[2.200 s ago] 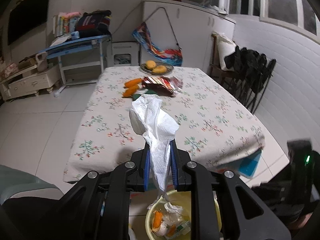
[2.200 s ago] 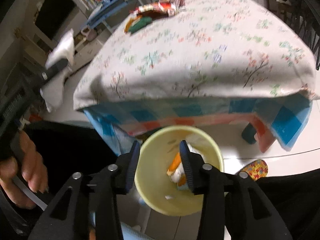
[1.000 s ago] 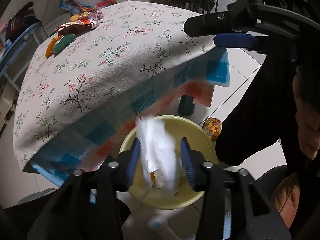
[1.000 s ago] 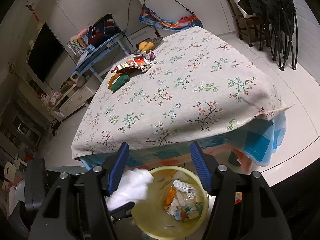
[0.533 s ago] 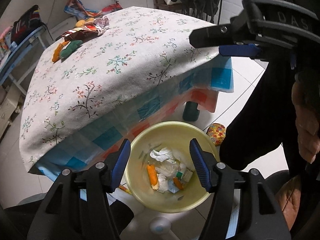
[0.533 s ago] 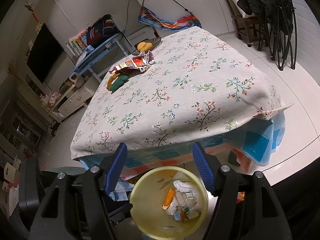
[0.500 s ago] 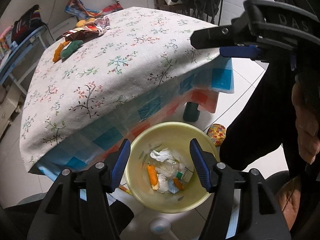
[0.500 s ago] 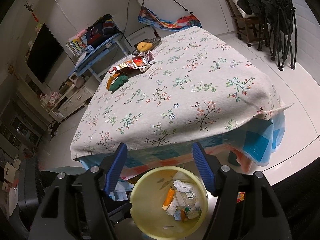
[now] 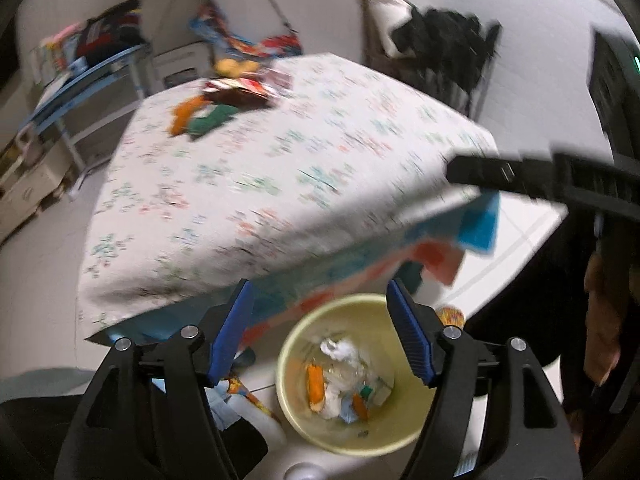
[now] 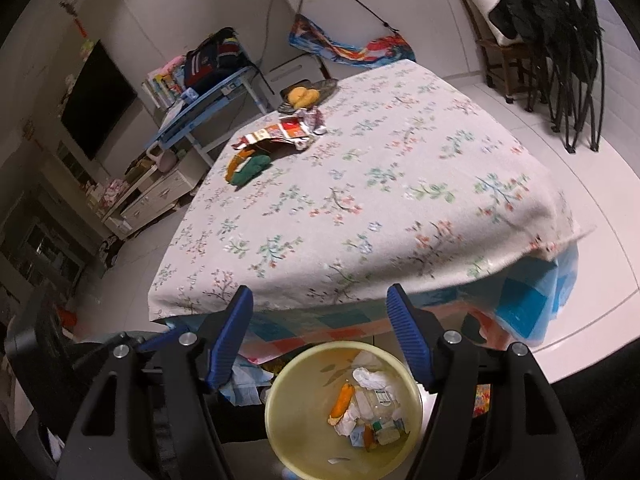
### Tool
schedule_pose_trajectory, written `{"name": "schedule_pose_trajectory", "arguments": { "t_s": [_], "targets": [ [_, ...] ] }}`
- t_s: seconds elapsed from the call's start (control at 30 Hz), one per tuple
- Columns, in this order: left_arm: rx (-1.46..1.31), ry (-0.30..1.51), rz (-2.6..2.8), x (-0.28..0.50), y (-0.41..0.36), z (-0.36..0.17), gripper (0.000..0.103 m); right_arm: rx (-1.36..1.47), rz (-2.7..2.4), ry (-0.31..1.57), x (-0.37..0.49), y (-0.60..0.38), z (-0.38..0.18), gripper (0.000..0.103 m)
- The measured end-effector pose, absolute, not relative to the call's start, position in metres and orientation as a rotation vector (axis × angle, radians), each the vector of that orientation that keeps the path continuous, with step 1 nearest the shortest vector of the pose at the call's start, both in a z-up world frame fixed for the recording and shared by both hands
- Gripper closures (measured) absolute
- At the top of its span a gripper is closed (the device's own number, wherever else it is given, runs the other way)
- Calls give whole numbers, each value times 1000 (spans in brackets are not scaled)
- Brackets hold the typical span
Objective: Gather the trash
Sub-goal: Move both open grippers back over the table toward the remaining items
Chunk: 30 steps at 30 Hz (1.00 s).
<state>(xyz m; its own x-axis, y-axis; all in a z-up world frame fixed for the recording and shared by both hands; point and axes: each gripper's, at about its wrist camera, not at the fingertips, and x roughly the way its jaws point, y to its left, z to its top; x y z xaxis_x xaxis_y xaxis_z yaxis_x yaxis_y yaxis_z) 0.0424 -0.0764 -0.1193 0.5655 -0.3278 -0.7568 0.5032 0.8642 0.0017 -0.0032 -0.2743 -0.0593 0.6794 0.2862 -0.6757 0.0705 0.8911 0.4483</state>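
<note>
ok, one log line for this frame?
left gripper: opening, empty | right gripper: open, empty | yellow bin: holds trash | table: wrappers remain

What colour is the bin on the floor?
Pale yellow bin, clearest in the right wrist view.

The yellow bin (image 10: 280, 420) gapes unobstructed at six o'clock. The floral tablecloth (image 10: 360, 208) lies bare up to snack wrappers (image 10: 280, 134) at eleven o'clock.

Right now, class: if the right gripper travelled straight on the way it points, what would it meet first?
Most likely the near hanging edge of the floral tablecloth, seen between the right gripper fingers; depth is uncertain. The yellow bin sits lower.
</note>
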Motion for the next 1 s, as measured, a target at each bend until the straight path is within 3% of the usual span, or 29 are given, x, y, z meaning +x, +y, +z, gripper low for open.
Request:
{"name": "schedule_pose_trajectory", "arguments": {
  "t_s": [0.3,1.0],
  "targets": [
    [18,811,-307,95,-25,-96,33,410,167,835,23,-256,-55,36],
    [-53,818,-186,233,-3,-80,32,344,264,890,102,-226,-63,36]
  ]
}}
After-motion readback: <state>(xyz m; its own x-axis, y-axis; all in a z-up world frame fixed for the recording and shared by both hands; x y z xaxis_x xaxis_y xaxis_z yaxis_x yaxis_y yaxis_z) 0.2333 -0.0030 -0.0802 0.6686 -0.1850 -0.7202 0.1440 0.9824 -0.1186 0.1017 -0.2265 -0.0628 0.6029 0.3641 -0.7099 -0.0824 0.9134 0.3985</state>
